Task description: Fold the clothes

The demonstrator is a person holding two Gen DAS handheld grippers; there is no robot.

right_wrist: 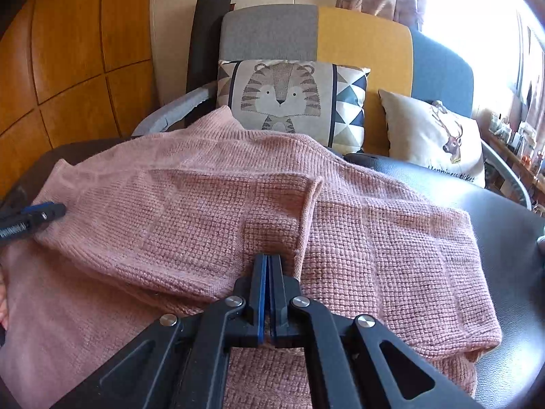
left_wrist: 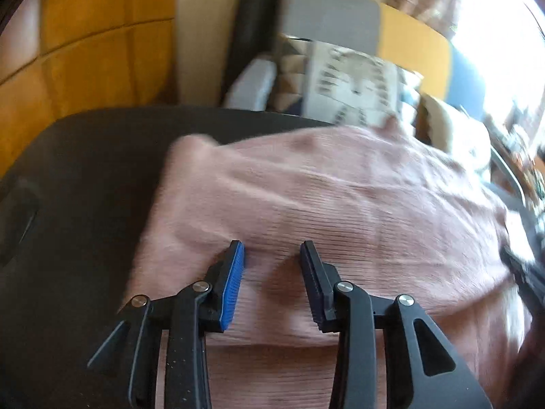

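A pink knitted sweater lies spread over a dark tabletop. In the left wrist view, which is blurred, my left gripper hovers low over the sweater's near left part. It is open, with only flat knit showing between its blue-padded fingers. Its tip also shows at the left edge as the left gripper in the right wrist view. My right gripper is shut, its tips pinching the edge of a folded-over flap of the sweater near the middle.
Behind the table stands a sofa with grey, yellow and blue panels. It holds a tiger cushion and a deer cushion. Wooden wall panels fill the left side. A bright window and a cluttered shelf are on the right.
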